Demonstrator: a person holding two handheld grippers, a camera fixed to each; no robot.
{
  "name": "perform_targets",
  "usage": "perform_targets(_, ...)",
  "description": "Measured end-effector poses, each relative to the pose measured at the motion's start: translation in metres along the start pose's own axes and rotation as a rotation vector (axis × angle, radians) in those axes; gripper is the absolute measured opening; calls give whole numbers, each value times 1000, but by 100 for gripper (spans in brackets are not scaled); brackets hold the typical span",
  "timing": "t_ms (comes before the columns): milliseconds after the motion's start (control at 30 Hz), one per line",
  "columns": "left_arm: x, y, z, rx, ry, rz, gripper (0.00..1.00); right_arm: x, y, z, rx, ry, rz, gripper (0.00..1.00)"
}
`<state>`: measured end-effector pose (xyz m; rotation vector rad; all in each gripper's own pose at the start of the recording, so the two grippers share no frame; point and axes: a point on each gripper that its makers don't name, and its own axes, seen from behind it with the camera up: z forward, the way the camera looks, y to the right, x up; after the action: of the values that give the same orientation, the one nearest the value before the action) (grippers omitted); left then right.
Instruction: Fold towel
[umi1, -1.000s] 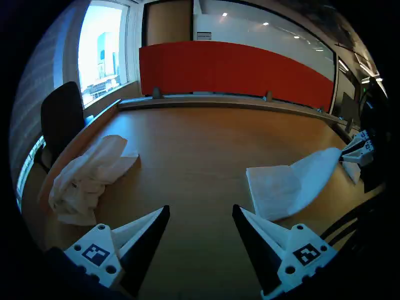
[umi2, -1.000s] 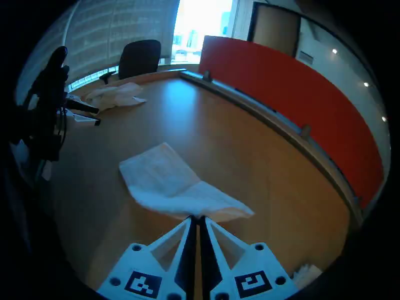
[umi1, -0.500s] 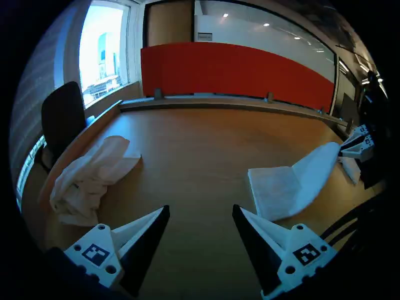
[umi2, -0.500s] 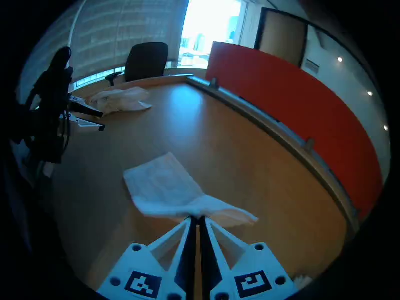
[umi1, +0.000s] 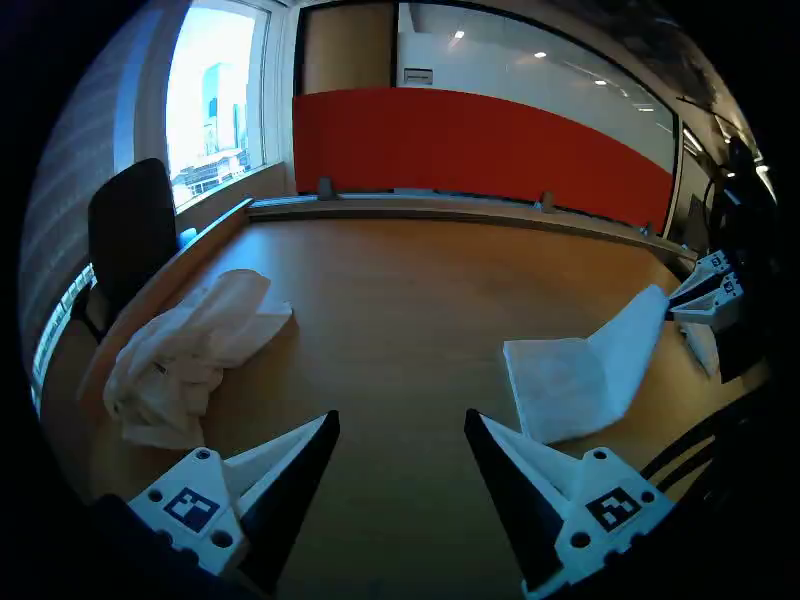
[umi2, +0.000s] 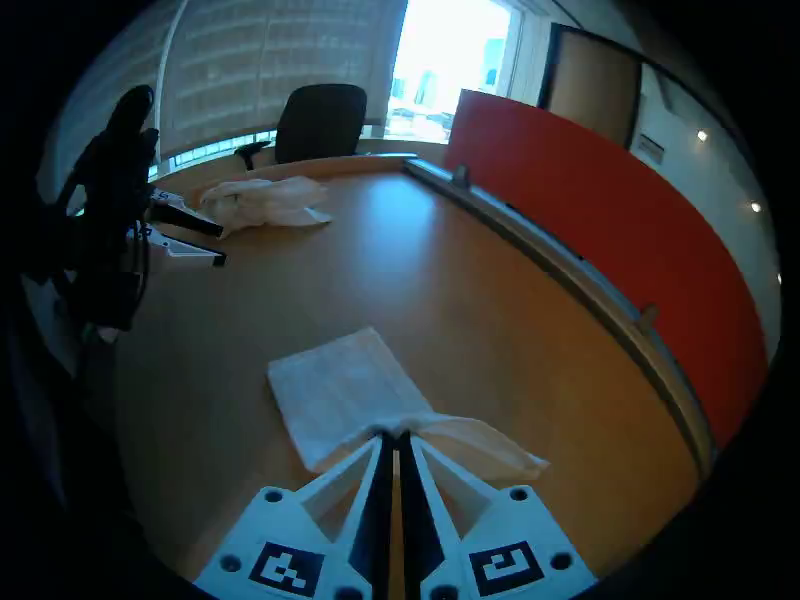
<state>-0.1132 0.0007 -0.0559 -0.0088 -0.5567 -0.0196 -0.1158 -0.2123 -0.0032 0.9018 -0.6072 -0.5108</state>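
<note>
a white towel is seen lying on the wooden desk, partly folded. one flat rectangular part is spread on the desktop, while the other part is lifted off the surface and drawn up toward the right gripper. the raised edge is pinched between that gripper's fingers, which are pressed together on the cloth. in the left gripper view the towel is found to the right, just beyond the right-hand finger of the left gripper. that gripper's jaws are spread wide with nothing between them, and it is held above bare desktop. a heap of white cloth, crumpled and unfolded, is seen near the desk's left edge, well apart from the towel. a black office chair is set behind that heap, beside a bright window. a red partition is run along the far side of the desk. in the right gripper view the left gripper is seen at the left edge, near the crumpled heap.
</note>
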Motion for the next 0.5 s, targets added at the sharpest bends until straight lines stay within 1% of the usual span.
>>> perform_targets(500,-2,-9,-3,10,4,-20,93,15,-19,25,59,-4,-32,5)
